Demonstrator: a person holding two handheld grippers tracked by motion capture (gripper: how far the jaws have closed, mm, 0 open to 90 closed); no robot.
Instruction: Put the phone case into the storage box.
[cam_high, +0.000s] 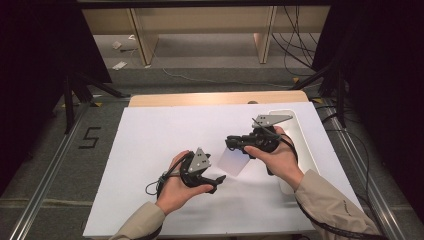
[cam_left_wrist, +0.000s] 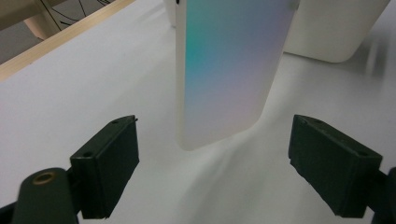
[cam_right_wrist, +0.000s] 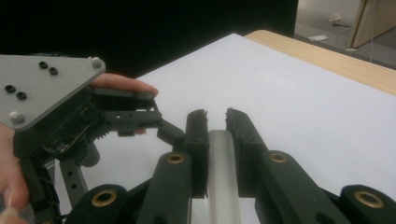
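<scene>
While the right claw (cam_high: 235, 143) keeps nothing but the edge of a flat white card (cam_high: 233, 161) between its pads, pinching it so the card hangs at a slant above the white counter (cam_high: 150, 150), the left claw (cam_high: 216, 183) waits just below and beside it with its jaws spread wide and nothing in them. From the left gripper view the card (cam_left_wrist: 229, 70) shows a pale rainbow sheen and its lower corner dips toward the gap between those open jaws without touching either. It looks like a handover in mid-air: one claw offers, the other is lined up to receive. My guess is that the next move calls for the left claw to slide up around the free end and close squarely on it before the right one lets go. Both forearms come in low; the right hand (cam_high: 277, 157) is cocked inward, claw pointing left, near a white tray (cam_high: 305, 145). The left hand (cam_high: 177, 187) lies palm-up, aimed right.
</scene>
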